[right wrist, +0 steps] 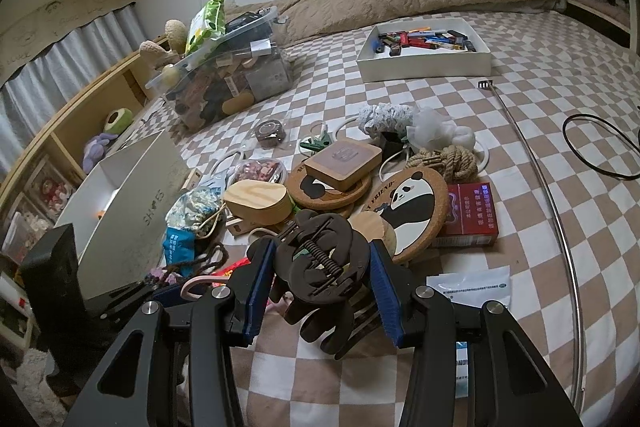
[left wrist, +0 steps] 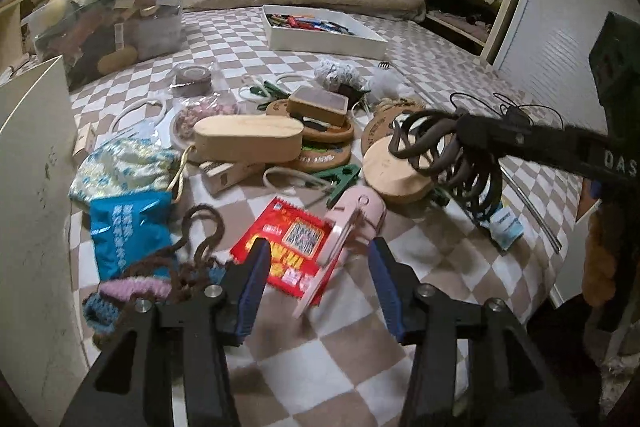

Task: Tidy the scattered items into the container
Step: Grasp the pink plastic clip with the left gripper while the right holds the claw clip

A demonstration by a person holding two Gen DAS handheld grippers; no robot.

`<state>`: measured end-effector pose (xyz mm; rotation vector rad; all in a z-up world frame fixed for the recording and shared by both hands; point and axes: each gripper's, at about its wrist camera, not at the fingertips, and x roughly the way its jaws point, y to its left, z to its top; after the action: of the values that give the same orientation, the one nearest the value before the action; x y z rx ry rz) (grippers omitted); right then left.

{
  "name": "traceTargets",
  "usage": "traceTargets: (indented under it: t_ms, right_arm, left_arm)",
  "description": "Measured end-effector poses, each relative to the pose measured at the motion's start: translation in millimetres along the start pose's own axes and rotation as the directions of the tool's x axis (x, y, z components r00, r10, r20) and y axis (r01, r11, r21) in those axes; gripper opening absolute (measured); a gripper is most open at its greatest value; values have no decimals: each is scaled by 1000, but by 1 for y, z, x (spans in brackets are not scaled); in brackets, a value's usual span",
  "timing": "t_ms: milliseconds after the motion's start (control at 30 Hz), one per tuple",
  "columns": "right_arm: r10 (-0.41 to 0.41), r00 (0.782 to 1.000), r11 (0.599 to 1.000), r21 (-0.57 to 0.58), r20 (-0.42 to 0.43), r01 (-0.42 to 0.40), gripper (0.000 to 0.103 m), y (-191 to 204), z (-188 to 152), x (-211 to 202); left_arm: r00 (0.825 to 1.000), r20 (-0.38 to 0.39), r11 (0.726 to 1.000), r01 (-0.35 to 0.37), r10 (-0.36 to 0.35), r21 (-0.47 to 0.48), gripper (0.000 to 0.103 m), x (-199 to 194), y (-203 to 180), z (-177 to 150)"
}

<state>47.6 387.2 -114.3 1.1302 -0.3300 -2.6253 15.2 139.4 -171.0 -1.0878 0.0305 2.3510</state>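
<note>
My left gripper [left wrist: 318, 245] stands open low over the checked bedspread. A pink plastic item [left wrist: 352, 223] lies between its blue pads [left wrist: 252, 279], touching neither, partly on a red snack packet [left wrist: 280, 247]. My right gripper [right wrist: 322, 247] is shut on a dark claw hair clip [right wrist: 320, 259]. In the left wrist view that clip [left wrist: 440, 155] hangs above a round wooden disc [left wrist: 396, 171]. The open white shoe box [right wrist: 132, 195] stands to the left, its wall [left wrist: 32, 187] close beside my left gripper.
Scattered around: a blue packet [left wrist: 124, 231], knitted yarn pieces [left wrist: 132, 291], a wooden oval box [left wrist: 248, 139], a panda cork coaster [right wrist: 412, 203], a red carton [right wrist: 468, 215], a rope coil [right wrist: 448, 159]. Farther back sit a white tray of lighters [right wrist: 424, 67] and a full clear bin [right wrist: 232, 83].
</note>
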Motion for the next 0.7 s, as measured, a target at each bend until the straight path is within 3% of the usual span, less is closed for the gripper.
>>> traceTargets:
  t_ms: [167, 300, 333, 400, 500, 633, 700]
  right_arm:
    - [2, 1000, 1000, 1, 0, -2, 48, 0, -1, -1]
    - [2, 1000, 1000, 14, 5, -2, 48, -2, -1, -2]
    - [2, 1000, 1000, 16, 6, -3, 48, -2, -1, -3]
    - [4, 1000, 1000, 19, 6, -4, 48, -3, 0, -3]
    - [3, 1000, 1000, 18, 6, -4, 48, -3, 0, -3]
    - [3, 1000, 1000, 20, 6, -3, 48, -4, 0, -3]
    - [4, 1000, 1000, 24, 8, -4, 48, -4, 1, -4]
  left_arm:
    - [998, 47, 999, 53, -53, -3, 50, 7, -5, 8]
    - [997, 26, 997, 77, -78, 10, 49, 19, -11, 7]
    - [997, 19, 997, 78, -79, 10, 45, 22, -12, 6]
    - [997, 9, 997, 75, -75, 9, 28, 27, -12, 6]
    - [997, 10, 997, 77, -77, -2, 14, 29, -11, 5]
    - [995, 45, 996, 91, -91, -5, 4, 20, -11, 6]
    - [994, 64, 996, 92, -91, -6, 4, 14, -11, 7]
